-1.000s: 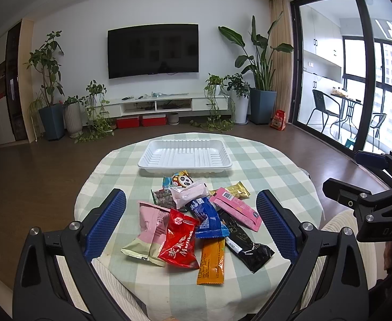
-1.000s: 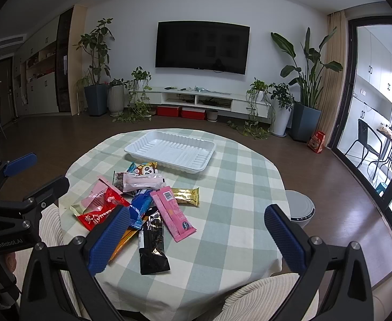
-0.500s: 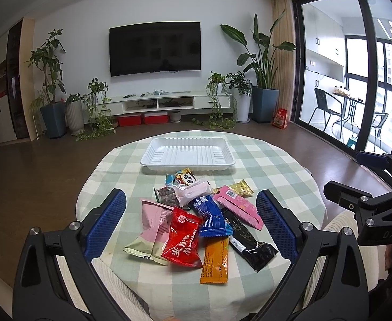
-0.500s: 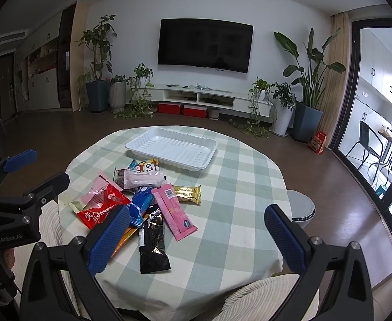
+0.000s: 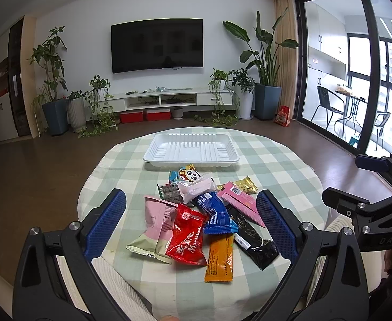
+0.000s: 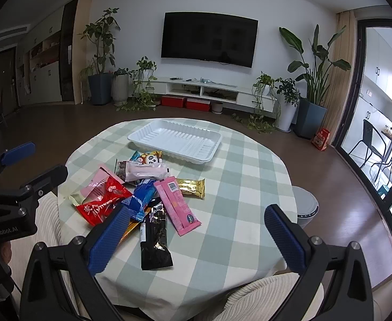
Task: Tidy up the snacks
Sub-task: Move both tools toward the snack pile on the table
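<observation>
Snacks (image 5: pixel 201 214) lie heaped on the counter (image 5: pixel 276 165) just in front of the empty white tray (image 5: pixel 191 148), probably their destination. Left gripper (image 5: pixel 190 226) and right gripper (image 6: pixel 196 240) hover spread wide, holding nothing, likely ready to pick.

Snack pile (image 5: pixel 204 219) crowds near tabletop; tray (image 5: pixel 191 148) beyond it empty, open from above.

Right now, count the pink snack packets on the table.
3: the pink-and-green bag, leftmost; the pale pink packet, lying on top toward the white tray; the long pink packet, on the right beside the gold packet. Others may lie hidden underneath.
</observation>
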Demonstrator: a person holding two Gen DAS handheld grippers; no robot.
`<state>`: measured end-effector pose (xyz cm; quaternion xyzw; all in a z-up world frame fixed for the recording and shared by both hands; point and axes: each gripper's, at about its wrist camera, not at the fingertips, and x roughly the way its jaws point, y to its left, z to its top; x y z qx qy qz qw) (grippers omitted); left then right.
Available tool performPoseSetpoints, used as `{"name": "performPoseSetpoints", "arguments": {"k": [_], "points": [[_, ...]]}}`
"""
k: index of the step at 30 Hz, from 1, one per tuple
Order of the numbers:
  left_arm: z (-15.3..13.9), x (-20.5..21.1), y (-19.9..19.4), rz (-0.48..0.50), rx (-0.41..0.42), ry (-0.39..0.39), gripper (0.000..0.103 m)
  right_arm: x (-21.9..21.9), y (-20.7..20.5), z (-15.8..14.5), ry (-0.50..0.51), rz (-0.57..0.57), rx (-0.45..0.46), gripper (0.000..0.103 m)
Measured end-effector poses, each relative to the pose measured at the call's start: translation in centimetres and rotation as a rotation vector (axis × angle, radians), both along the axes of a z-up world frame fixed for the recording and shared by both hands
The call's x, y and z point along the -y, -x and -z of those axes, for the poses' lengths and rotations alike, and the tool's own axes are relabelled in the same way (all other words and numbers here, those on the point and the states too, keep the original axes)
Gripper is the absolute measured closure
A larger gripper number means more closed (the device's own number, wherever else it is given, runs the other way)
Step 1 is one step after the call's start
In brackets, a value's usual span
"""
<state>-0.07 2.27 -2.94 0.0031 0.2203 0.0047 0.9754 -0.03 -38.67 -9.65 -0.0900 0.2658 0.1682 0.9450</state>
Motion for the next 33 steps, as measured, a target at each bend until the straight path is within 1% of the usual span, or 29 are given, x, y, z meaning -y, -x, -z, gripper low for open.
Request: {"name": "performPoseSetpoints", "arguments": {"k": [9,16,20,26,33], "points": [[-0.1,0.1,-0.2,-0.002,-0.004,0.000,0.004,-0.1,0.0,0.1,0.000,-0.002,-0.001,0.000],[-0.1,0.1,-0.3,-0.002,-0.007,-0.001,0.004,-0.6,0.0,0.8,0.008,-0.013,-0.009,0.000],[1.1,-0.2,-0.4,-0.003,-0.016,-0.003,0.004,-0.7,-0.1,1.0,0.010,-0.015,-0.014,0.000],[2.5,-1.0,-0.9,-0.018,-0.059,-0.002,0.004,-1.0,-1.0,1.9,0.013,-0.025,-0.046,0.000],[4.4,-2.1,-2.8,-0.048,-0.139,0.002,0.004,-1.5,-3.0,4.3,0.036,-0.032,-0.114,0.000]]}}
